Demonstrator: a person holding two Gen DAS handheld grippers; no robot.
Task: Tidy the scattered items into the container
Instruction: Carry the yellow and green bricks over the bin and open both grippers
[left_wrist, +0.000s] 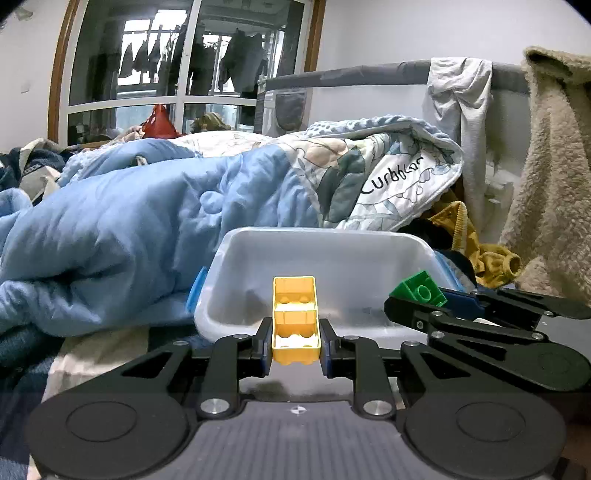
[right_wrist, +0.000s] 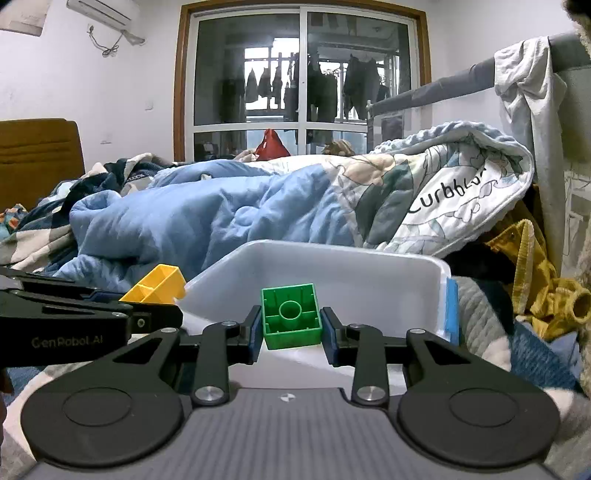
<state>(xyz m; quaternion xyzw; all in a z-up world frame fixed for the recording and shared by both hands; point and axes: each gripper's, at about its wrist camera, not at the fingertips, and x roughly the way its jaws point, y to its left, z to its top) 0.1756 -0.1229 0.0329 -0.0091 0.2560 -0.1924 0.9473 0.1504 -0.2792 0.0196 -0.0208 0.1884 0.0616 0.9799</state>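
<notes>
Both tongs hold toy bricks up at the near rim of the white tub.

Left gripper (left_wrist: 296, 341) is clamped on a long yellow brick (left_wrist: 295, 319), hollow underside facing the camera, pads pressed on both its sides. Right gripper (right_wrist: 292, 334) is clamped on a square green brick (right_wrist: 290, 315), underside also showing. The two sit side by side, the right gripper just to the right in the left view, green brick sticking up. White tub (left_wrist: 325, 240) stands just ahead of both with a blue latch (right_wrist: 451, 310) on its side; its floor is hard to see. Behind: rumpled blue quilt (left_wrist: 147, 221), yellow garment (right_wrist: 535, 280), grey bed rail (left_wrist: 369, 74), window (right_wrist: 303, 74).
</notes>
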